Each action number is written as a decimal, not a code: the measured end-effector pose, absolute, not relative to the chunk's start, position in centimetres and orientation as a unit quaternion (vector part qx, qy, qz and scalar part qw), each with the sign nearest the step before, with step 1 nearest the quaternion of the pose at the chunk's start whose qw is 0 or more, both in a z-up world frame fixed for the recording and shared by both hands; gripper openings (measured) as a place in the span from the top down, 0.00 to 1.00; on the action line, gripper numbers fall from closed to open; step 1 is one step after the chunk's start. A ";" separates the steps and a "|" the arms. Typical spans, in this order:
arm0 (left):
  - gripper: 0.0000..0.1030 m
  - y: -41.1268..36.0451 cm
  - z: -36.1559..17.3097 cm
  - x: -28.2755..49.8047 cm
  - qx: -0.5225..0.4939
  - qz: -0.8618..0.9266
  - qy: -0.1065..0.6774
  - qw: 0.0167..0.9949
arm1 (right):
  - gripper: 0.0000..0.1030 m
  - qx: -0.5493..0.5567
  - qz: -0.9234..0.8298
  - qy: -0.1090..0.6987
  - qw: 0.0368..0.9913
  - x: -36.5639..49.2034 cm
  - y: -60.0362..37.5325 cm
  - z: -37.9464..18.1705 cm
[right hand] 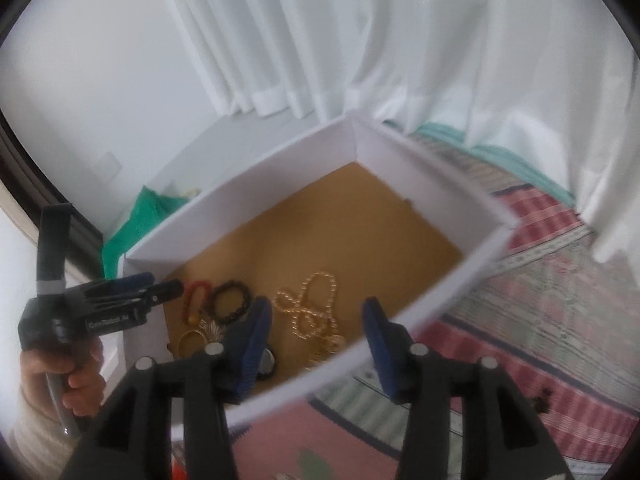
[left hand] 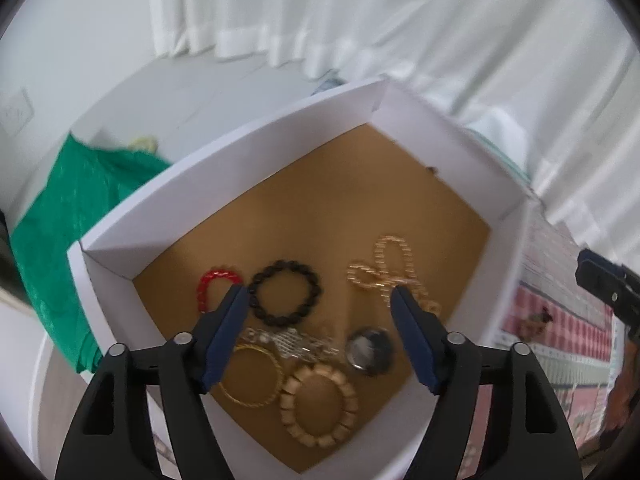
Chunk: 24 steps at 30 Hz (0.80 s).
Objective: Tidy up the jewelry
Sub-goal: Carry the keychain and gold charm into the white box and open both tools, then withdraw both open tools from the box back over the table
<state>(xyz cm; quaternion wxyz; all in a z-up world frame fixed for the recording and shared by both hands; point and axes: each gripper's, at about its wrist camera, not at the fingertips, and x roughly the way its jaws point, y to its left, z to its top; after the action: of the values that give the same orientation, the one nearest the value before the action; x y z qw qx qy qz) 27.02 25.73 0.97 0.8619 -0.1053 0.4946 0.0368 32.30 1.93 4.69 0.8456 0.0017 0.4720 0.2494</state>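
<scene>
Both spread, empty: left hand-held gripper (left hand: 316,294) over jewelry inside white box (left hand: 256,148); right hand-held gripper (right hand: 316,308) straddles near wall.

Soft, bright daylight through curtains (right hand: 360,40); motion blur, fisheye-warped edges.

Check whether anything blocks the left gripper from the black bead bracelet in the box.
Nothing visible does. The left gripper hangs open above the black bead bracelet, which lies uncovered on the box floor beside the red bracelet.
</scene>
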 end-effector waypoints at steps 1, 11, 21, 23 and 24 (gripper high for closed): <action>0.23 24.8 1.6 26.4 -0.098 0.030 0.487 0.867 | 0.47 -0.002 0.247 0.468 0.848 31.9 1.3 5.2; 0.13 9.8 2.2 17.8 -0.035 -0.110 0.458 0.881 | 0.42 -0.005 0.152 0.419 0.895 22.8 -12.8 9.4; 0.13 -1.0 -5.7 11.6 -0.002 -0.140 0.499 0.855 | 0.42 0.012 0.043 0.432 0.901 12.5 -22.3 2.3; 0.13 -2.3 -6.4 10.6 0.008 -0.138 0.502 0.853 | 0.42 0.018 0.034 0.439 0.898 10.9 -22.6 0.3; 0.13 -2.7 -6.6 10.1 0.014 -0.138 0.502 0.854 | 0.42 0.022 0.031 0.443 0.896 10.1 -22.7 -0.6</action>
<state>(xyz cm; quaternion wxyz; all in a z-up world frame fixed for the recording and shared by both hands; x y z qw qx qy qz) 10.10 -2.70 -6.60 0.8535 0.0138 0.5022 -0.1381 10.09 -22.66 -0.63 0.8956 0.0219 0.4433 0.0314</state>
